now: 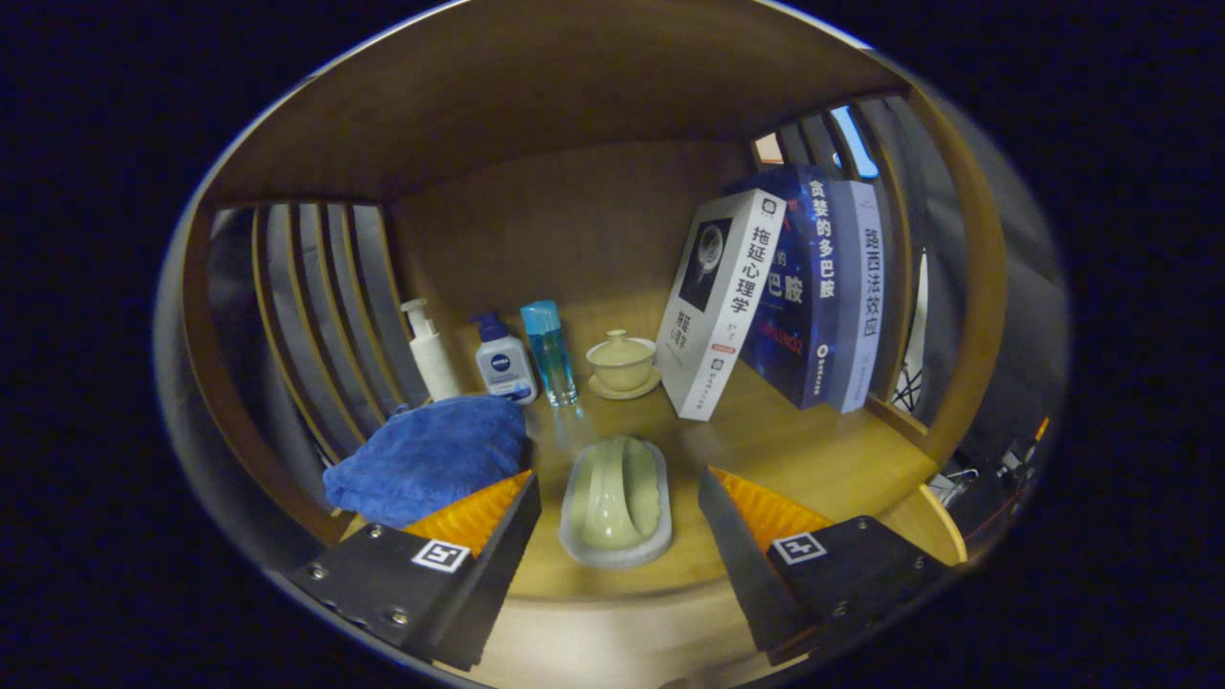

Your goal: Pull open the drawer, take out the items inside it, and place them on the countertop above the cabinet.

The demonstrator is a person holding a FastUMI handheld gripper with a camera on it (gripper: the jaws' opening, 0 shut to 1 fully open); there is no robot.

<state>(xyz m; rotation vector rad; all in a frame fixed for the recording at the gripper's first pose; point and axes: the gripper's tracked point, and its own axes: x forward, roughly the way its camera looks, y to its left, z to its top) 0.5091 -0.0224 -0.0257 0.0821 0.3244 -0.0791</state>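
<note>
Two tool (pixel 617 498) fingers spread wide, empty, flanking pale dish (pixel 615 502) near countertop (pixel 813 450) front edge.

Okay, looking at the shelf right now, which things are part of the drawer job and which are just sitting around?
Part of the job:
gripper, fingers open
pale green dish between the fingers, on the wooden countertop, probably an item taken out

Just lying about:
blue cloth
pump bottle
small white bottle
blue bottle
lidded cup on its saucer
three books
</note>
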